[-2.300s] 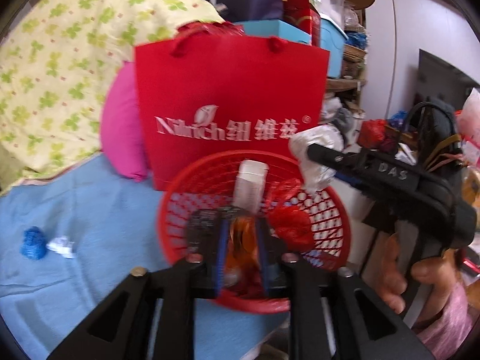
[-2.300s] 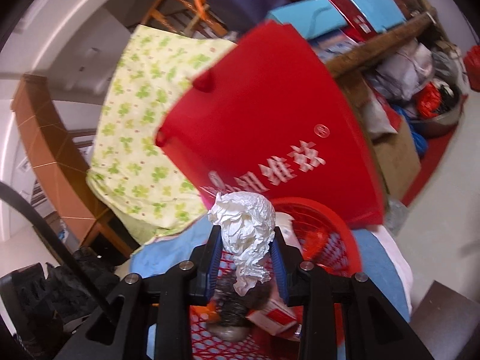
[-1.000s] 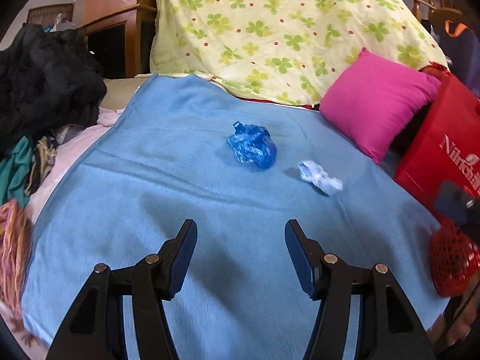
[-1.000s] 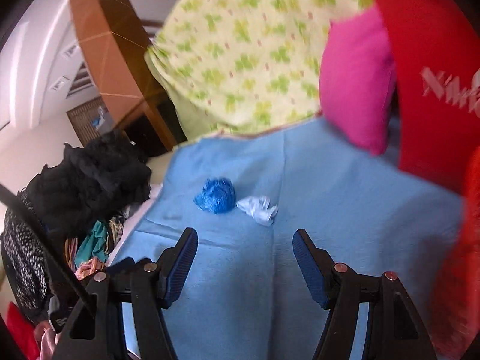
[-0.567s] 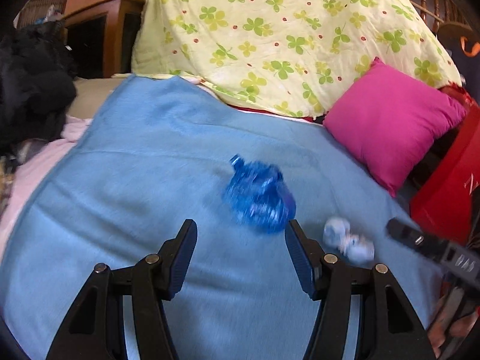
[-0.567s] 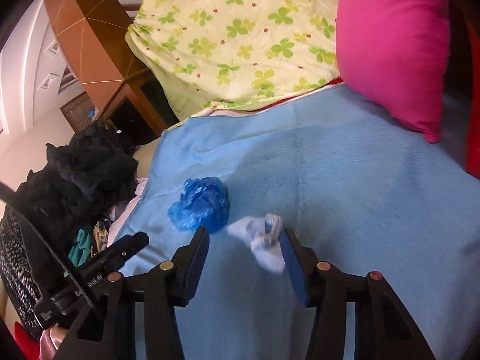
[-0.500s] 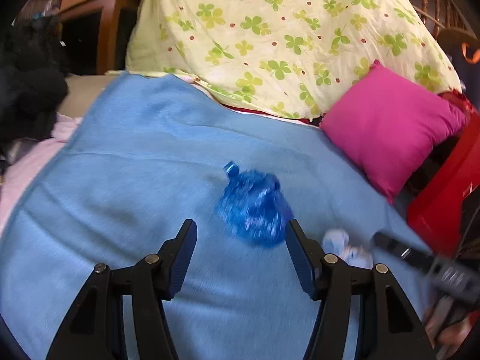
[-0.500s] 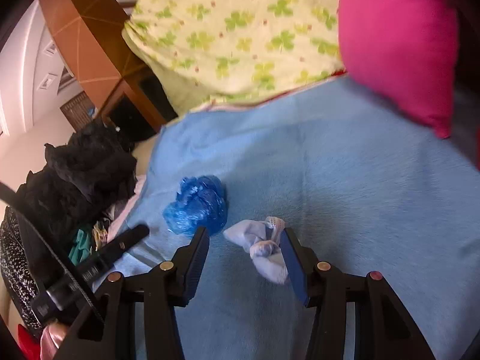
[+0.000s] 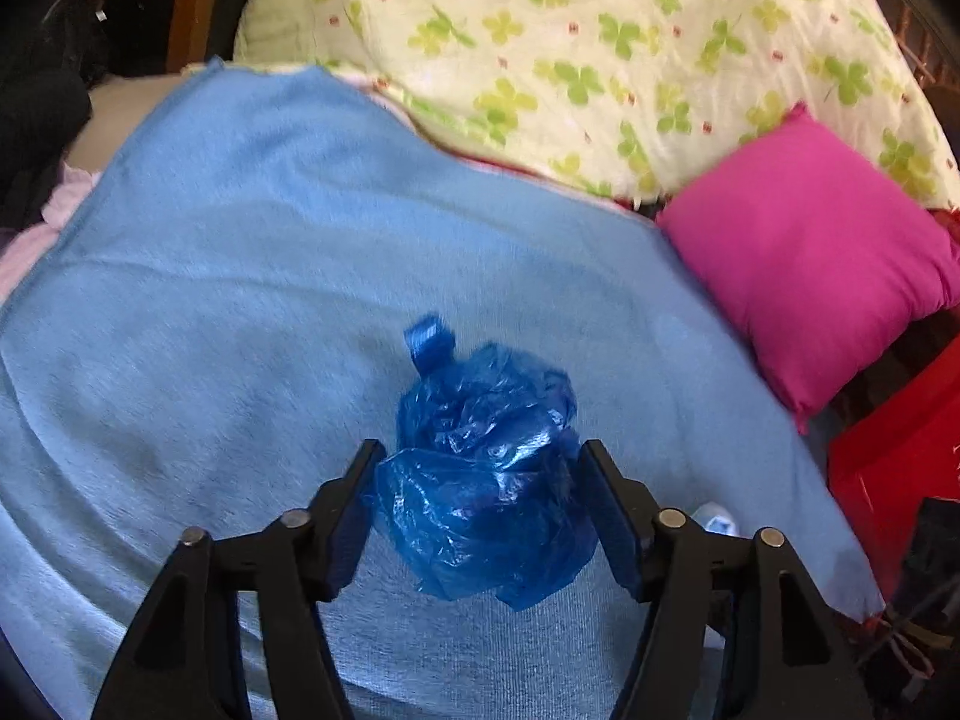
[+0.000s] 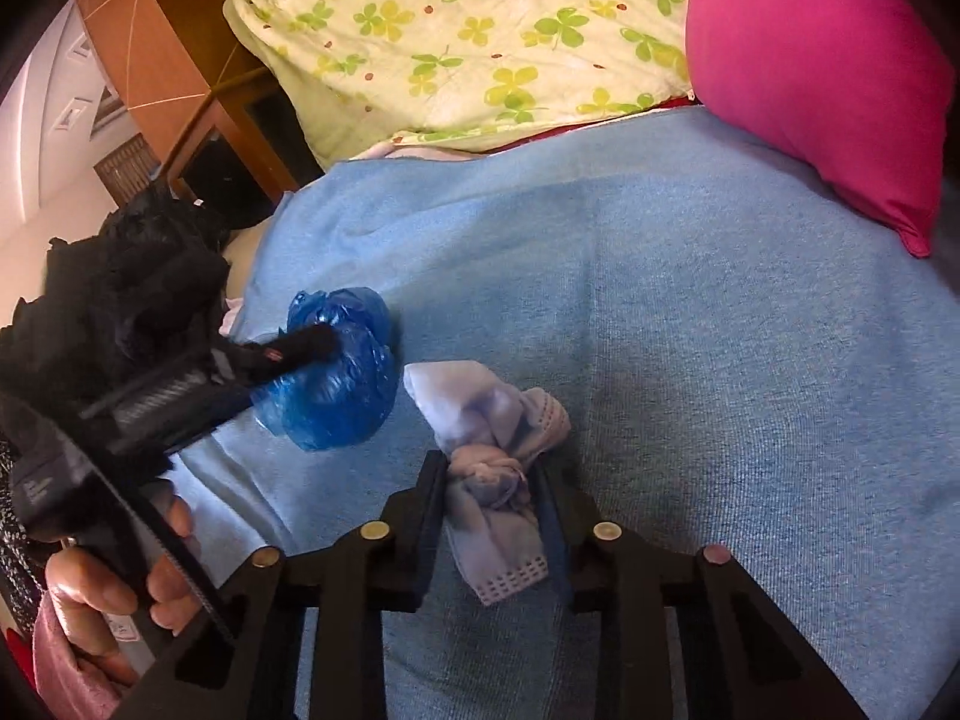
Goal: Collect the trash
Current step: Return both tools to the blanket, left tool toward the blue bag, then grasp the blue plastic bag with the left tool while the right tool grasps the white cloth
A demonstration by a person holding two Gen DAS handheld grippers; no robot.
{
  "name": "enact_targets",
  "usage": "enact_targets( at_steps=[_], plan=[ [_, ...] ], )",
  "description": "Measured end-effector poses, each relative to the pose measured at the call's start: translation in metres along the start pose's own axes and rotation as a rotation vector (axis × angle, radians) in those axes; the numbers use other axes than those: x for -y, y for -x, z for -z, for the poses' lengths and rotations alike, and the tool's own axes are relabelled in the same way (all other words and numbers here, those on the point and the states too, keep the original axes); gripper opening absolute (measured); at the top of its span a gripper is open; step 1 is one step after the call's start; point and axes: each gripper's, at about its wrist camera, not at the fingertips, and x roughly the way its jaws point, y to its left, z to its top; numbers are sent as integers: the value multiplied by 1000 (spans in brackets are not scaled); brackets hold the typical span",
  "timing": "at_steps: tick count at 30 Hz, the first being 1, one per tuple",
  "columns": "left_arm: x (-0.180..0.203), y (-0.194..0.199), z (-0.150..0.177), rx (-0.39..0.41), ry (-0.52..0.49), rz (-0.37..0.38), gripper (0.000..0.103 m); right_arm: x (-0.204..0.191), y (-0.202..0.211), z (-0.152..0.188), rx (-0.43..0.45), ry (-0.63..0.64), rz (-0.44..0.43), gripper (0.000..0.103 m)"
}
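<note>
**Two pieces of trash, one in each gripper's reach**

A crumpled face mask [image 10: 501, 468] lies on the blue blanket [image 10: 720, 330], pinched between the narrow jaws of the right gripper [image 10: 493, 504], which have just closed on it. Just beside it, a balled blue plastic bag [image 9: 486, 480] sits between the half-open jaws of the left gripper [image 9: 480, 510]; whether the pads press it is unclear. A pink pillow [image 9: 810, 258] and a clover-print quilt [image 9: 600, 48] lie beyond.
</note>
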Motion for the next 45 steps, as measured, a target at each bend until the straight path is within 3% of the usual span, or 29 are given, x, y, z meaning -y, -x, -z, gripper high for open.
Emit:
enact_targets(
  at_steps=[1, 5, 8, 16, 22, 27, 32, 37, 45],
  plan=[
    [0, -3, 2, -8, 9, 20, 53, -1, 0, 0, 0, 2, 2, 29],
    [-1, 0, 5, 6, 7, 17, 42, -8, 12, 2, 10, 25, 10, 28],
    [3, 10, 6, 18, 4, 20, 39, -11, 28, 4, 27, 28, 8, 28],
    [21, 72, 23, 100, -2, 4, 38, -16, 78, 13, 70, 42, 8, 28],
    [43, 133, 55, 145, -58, -34, 38, -20, 133, 25, 137, 37, -9, 28],
    [64, 176, 100, 204, -104, -61, 38, -22, 189, 60, 200, 61, -14, 28],
    [98, 200, 150, 227, -248, -102, 38, -25, 235, 98, 239, 78, -2, 28],
    [112, 209, 184, 201, -302, -86, 38, -33, 274, 127, 321, 117, 18, 28],
    [121, 213, 192, 240, -360, -163, 38, -30, 274, 134, 300, 122, 67, 28]
  ],
)
